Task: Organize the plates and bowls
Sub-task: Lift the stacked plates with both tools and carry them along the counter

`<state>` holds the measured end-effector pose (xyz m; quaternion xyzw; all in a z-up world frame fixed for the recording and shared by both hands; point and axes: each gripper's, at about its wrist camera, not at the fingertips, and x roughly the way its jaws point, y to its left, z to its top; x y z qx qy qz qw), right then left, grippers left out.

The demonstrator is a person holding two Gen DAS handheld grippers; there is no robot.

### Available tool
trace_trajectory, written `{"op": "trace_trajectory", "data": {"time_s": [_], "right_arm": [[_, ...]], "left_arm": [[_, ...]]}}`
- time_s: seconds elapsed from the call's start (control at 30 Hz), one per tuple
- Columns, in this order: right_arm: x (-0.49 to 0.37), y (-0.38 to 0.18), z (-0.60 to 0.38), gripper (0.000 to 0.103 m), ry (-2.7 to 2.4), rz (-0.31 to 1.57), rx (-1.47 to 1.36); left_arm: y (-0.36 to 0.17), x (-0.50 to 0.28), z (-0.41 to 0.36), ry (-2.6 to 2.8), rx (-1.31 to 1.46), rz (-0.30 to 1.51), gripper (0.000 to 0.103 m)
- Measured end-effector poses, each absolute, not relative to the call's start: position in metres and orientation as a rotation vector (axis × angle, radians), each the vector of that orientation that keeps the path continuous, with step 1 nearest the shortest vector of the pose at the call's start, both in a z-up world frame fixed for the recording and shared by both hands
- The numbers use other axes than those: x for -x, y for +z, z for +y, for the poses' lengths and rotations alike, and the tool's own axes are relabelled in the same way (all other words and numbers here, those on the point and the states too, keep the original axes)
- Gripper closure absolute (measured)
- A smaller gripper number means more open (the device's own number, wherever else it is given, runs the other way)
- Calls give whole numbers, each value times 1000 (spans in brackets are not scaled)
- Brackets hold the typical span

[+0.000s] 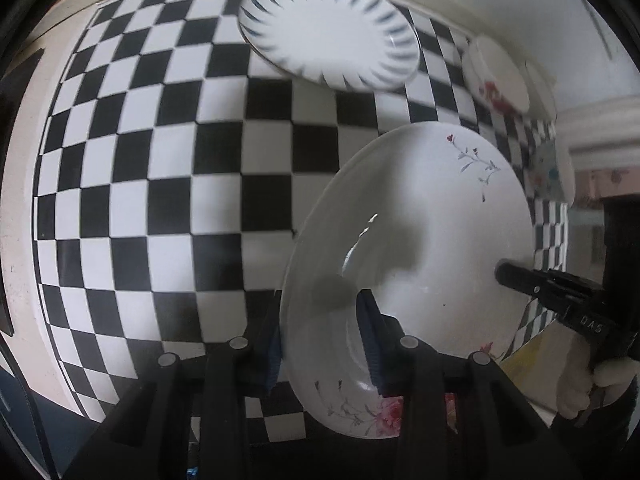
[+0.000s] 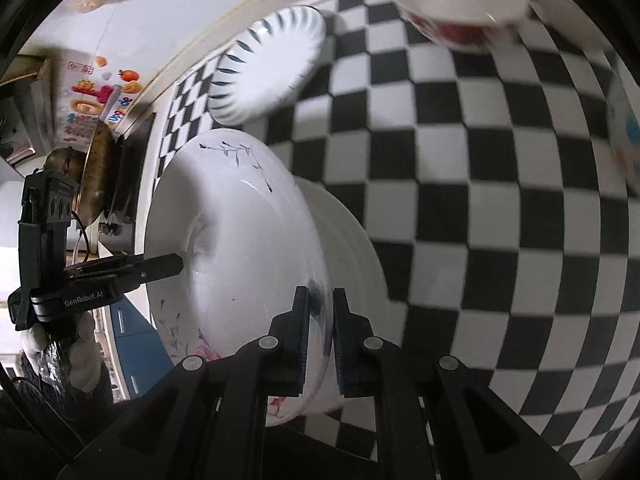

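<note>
My own black fingers (image 2: pixel 306 332) cover part of the floral plate's (image 2: pixel 240 240) rim. At the checkered tablecloth's (image 2: pixel 480 200) far edge, a red-flowered bowl (image 2: pixel 460 12) is blurred and cropped. A patterned dish (image 2: pixel 628 140) at its right edge smears beyond recognition.

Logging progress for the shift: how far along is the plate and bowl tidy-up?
Done: nothing looks stacked. In hand: both grippers, left and right, grip the floral plate by opposite rims. Left: the striped plate and a floral bowl lie separately.
</note>
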<state>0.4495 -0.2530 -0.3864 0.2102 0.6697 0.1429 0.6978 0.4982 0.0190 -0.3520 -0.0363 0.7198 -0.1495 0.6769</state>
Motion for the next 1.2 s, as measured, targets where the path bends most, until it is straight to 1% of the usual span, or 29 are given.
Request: {"op": "trace_trajectory", "data": {"time_s": [0.1, 0.43, 0.8, 1.2], "right_arm": [[-438, -395, -263, 91, 302, 1501, -484], [-437, -406, -266, 91, 288, 1515, -496], [-441, -411, -256, 91, 290, 1538, -478], [-446, -412, -249, 90, 249, 1559, -462]], "left_arm": [[-359, -490, 11, -342, 58, 1642, 78], [-374, -484, 2, -328, 44, 1668, 78], [-385, -481, 15, -307, 76, 1698, 78], [-383, -483, 19, -300, 97, 1699, 79]]}}
